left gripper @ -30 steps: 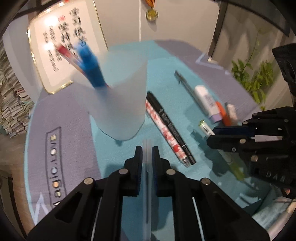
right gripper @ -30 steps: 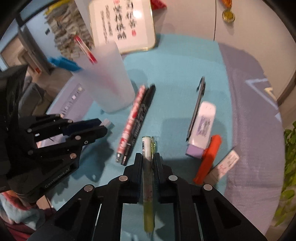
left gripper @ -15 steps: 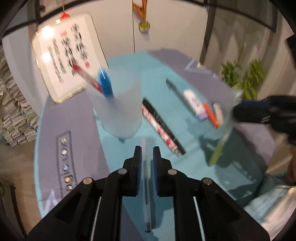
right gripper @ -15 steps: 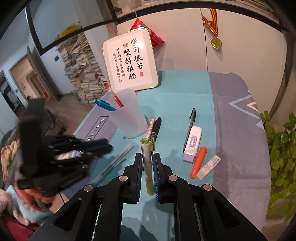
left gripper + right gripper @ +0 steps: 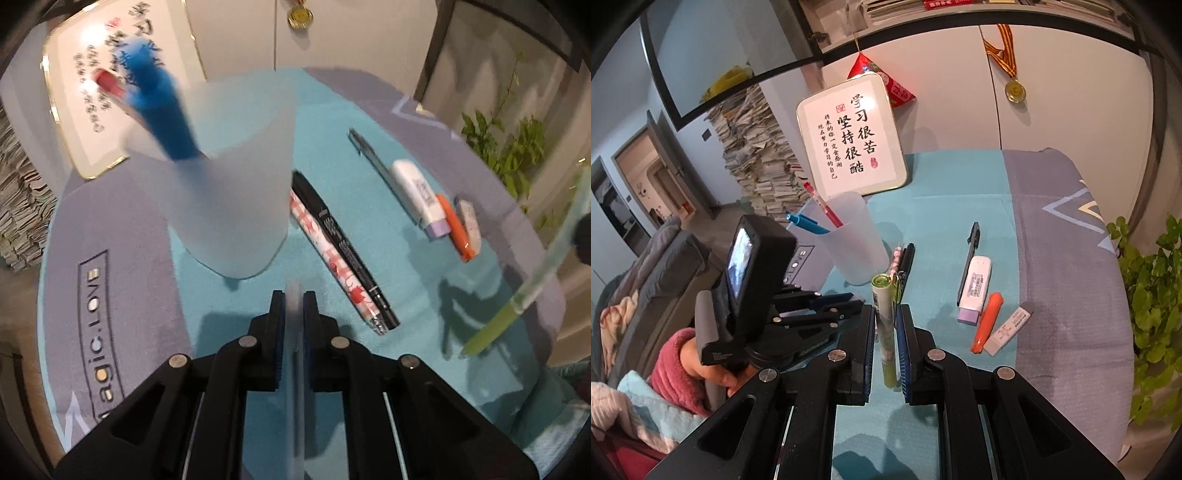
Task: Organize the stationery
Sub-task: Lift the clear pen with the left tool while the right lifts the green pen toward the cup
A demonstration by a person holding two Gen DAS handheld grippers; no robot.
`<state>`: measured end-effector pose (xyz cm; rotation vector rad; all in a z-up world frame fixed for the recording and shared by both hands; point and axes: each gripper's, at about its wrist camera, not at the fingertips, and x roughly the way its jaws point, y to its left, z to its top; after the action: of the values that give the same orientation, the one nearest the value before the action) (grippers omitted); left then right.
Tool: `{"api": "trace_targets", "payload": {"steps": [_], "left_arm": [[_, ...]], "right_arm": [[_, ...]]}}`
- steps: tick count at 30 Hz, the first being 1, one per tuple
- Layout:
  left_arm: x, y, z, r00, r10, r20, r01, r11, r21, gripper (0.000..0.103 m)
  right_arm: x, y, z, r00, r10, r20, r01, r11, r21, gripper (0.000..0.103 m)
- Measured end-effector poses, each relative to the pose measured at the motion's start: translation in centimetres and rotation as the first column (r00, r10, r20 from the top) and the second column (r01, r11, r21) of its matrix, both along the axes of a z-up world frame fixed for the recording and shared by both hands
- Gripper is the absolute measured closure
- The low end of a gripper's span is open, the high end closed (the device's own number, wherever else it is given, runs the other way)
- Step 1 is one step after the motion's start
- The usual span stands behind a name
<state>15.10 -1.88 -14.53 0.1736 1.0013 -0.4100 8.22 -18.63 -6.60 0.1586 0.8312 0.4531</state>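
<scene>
On a teal mat [image 5: 406,280] over a grey cloth, stationery lies in a loose row. From the left wrist view, at 10 o'clock, a frosted cup [image 5: 236,192] stands upright holding a blue pen [image 5: 166,110] and a red pen [image 5: 107,81], both blurred. Just beside its base, toward 1 o'clock, a red-patterned pen [image 5: 332,262] and a black marker [image 5: 343,243] lie side by side, touching. Further right a thin black pen [image 5: 369,151] lies beside a white-and-lilac correction tape [image 5: 421,195], then an orange pen [image 5: 456,229] and a small white eraser [image 5: 469,221]. At 3 o'clock a green pen [image 5: 517,299] hangs tilted above the mat, tip down. The left gripper [image 5: 293,306], at 6 o'clock, is nearly closed on a clear ruler [image 5: 294,369] standing edge-up between its pads.

From the right wrist view, the left gripper [image 5: 849,301] hovers at 9 o'clock, near the cup [image 5: 853,240]. The right gripper [image 5: 886,314] pinches the green pen [image 5: 882,317] upright, clear of the mat.
</scene>
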Motion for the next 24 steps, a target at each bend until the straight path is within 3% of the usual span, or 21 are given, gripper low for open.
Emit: {"api": "trace_targets", "payload": {"steps": [6, 12, 16, 24], "left_arm": [[-2.3, 2.5, 4.8, 0.992, 0.051, 0.118, -0.041, 0.995, -0.093, 0.095], [-4.7, 5.1, 8.8, 0.965, 0.124, 0.229, -0.086, 0.982, -0.169, 0.095], [-5.9, 6.1, 10.0, 0.951, 0.155, 0.266, -0.108, 0.978, -0.18, 0.095], [-6.6, 7.5, 10.2, 0.946, 0.185, 0.267, -0.14, 0.974, -0.177, 0.095]], "right_arm": [[0.1, 0.3, 0.9, 1.0, 0.004, 0.031, -0.004, 1.0, 0.01, 0.09], [0.2, 1.3, 2.4, 0.997, 0.022, 0.076, -0.024, 0.999, 0.028, 0.09], [0.4, 2.2, 3.6, 0.994, 0.037, 0.106, -0.041, 0.999, 0.033, 0.09], [2.2, 4.3, 5.6, 0.987, 0.066, 0.148, -0.071, 0.997, 0.029, 0.09]]}}
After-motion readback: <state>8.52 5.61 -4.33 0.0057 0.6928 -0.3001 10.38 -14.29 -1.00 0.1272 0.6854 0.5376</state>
